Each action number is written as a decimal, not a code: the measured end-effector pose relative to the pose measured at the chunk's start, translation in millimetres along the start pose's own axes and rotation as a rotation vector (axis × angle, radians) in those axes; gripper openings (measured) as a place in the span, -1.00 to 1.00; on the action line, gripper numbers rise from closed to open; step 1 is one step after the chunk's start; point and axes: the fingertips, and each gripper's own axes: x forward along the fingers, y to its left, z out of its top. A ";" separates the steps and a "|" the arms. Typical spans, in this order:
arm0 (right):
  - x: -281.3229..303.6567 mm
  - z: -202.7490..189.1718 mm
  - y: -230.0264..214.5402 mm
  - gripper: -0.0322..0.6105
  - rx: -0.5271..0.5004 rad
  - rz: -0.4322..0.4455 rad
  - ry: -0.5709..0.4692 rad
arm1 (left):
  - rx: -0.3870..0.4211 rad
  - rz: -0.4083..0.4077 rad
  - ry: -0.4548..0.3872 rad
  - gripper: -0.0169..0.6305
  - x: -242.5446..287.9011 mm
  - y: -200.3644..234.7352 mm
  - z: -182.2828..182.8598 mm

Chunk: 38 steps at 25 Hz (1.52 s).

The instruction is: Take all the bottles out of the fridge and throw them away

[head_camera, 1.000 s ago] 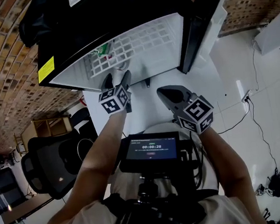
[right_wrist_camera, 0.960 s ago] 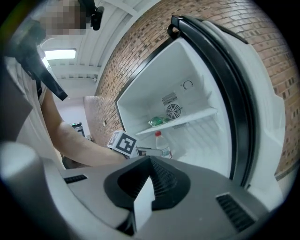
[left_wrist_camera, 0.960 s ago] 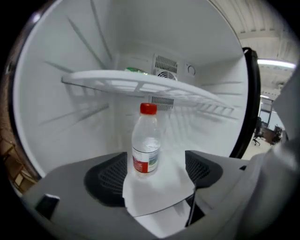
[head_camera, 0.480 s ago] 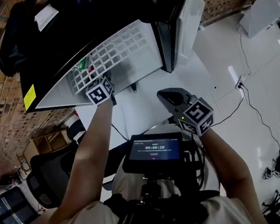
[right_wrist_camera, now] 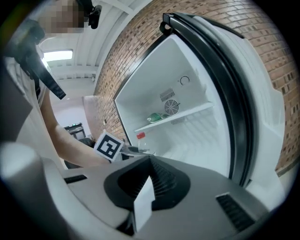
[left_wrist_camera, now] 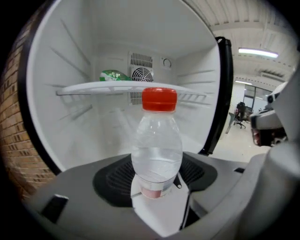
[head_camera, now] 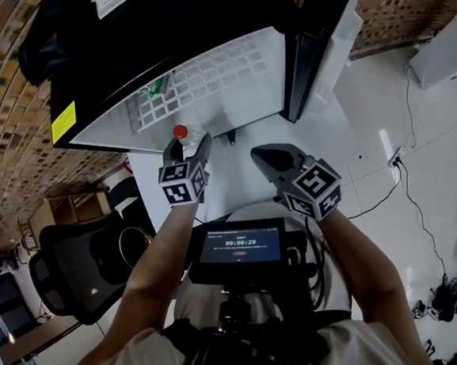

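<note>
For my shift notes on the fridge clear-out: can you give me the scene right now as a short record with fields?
Left tongs: shut on the bottle; jaws have just been closing on it.
Bottle: clear, red cap, upright, in front of the open fridge.
Right tongs: shut, empty.
Fridge shelf: holds a green item.

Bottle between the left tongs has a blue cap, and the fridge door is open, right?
No: the cap is red, as the left gripper view shows. The bottle does stand between the left tongs, which have just been closing, and the fridge door is open.
</note>
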 end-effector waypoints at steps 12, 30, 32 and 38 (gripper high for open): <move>70.9 -24.2 80.4 -0.89 -0.031 0.195 0.106 | -0.018 -0.021 -0.026 -0.01 -111.7 12.8 -58.2; 184.2 -75.7 229.4 -0.89 -0.141 0.482 0.303 | -0.331 0.320 0.028 -0.01 -259.4 152.8 -208.8; 194.7 -83.9 247.1 -0.89 -0.142 0.509 0.326 | -0.369 0.363 0.041 -0.01 -278.5 169.5 -230.5; 226.7 -100.1 291.8 -0.89 -0.154 0.555 0.373 | -0.474 0.489 0.100 -0.01 -329.5 232.8 -304.1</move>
